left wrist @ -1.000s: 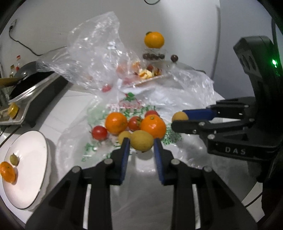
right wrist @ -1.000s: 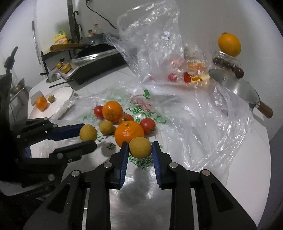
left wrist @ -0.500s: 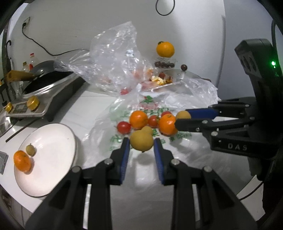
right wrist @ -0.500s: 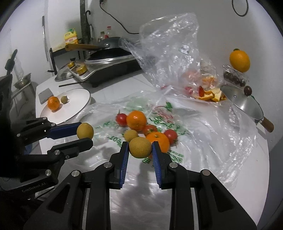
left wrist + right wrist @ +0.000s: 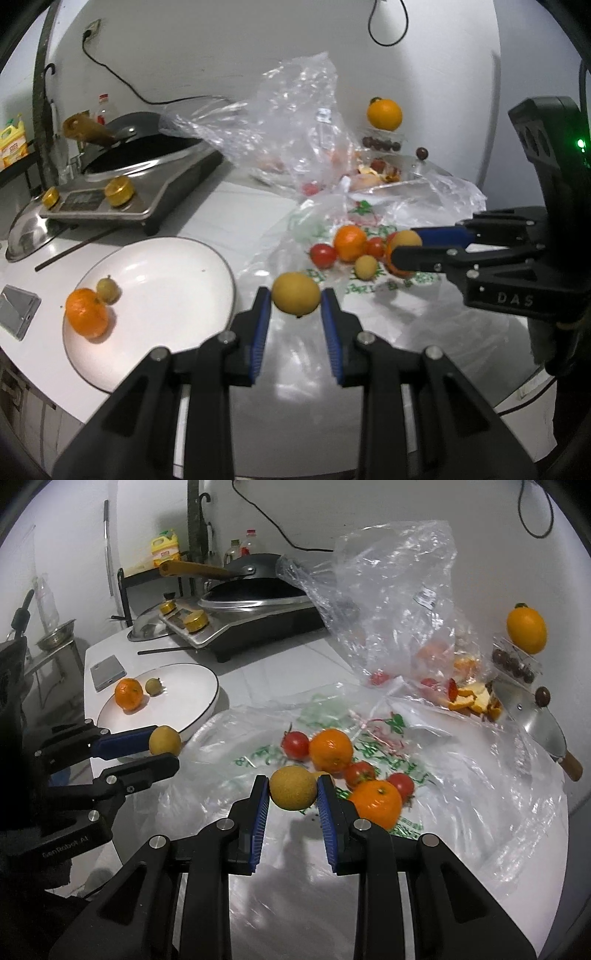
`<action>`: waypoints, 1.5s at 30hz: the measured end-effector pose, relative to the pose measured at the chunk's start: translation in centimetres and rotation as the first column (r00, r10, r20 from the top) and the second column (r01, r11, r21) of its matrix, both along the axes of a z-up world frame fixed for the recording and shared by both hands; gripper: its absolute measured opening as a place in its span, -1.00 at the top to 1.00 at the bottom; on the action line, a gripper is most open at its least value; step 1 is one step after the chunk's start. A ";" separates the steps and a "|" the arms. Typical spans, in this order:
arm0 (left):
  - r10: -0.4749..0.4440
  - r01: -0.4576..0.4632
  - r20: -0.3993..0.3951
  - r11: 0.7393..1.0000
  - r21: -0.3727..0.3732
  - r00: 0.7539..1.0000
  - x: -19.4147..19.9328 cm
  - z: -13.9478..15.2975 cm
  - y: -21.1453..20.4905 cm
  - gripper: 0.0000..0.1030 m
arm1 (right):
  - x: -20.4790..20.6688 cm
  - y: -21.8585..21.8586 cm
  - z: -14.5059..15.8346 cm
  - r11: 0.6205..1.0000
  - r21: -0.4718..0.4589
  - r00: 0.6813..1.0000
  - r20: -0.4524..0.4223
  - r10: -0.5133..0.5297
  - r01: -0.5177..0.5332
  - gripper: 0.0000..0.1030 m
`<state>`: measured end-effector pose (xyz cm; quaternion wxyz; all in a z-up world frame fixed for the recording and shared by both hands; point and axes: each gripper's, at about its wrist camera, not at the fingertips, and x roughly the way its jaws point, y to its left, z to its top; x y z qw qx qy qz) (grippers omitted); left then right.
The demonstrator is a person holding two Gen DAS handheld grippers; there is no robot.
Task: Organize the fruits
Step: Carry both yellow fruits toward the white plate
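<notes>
A yellow fruit is clamped in the left gripper and a brownish fruit in the right gripper, and either could be dropped short of the white plate if the jaws are loosened early.

Your right gripper is covering most of an orange behind its fingers. The clear bag is blurring whatever fruit sits inside. The pan lid is running off the left edge.
</notes>
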<state>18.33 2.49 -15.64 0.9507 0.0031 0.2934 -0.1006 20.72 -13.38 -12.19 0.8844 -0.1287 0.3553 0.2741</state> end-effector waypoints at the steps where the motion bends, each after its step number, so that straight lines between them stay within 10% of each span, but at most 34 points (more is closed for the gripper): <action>1: 0.006 -0.006 0.002 1.000 0.000 1.000 -0.1 0.0 0.3 0.44 | 0.0 0.2 0.0 1.000 0.000 1.000 0.000 0.004 -0.004 0.44; 45: 0.299 -0.295 -0.021 0.950 0.105 0.954 -1.0 -3.3 11.4 0.44 | 0.3 11.2 -0.9 0.983 -0.024 0.983 -0.018 0.182 -0.183 0.44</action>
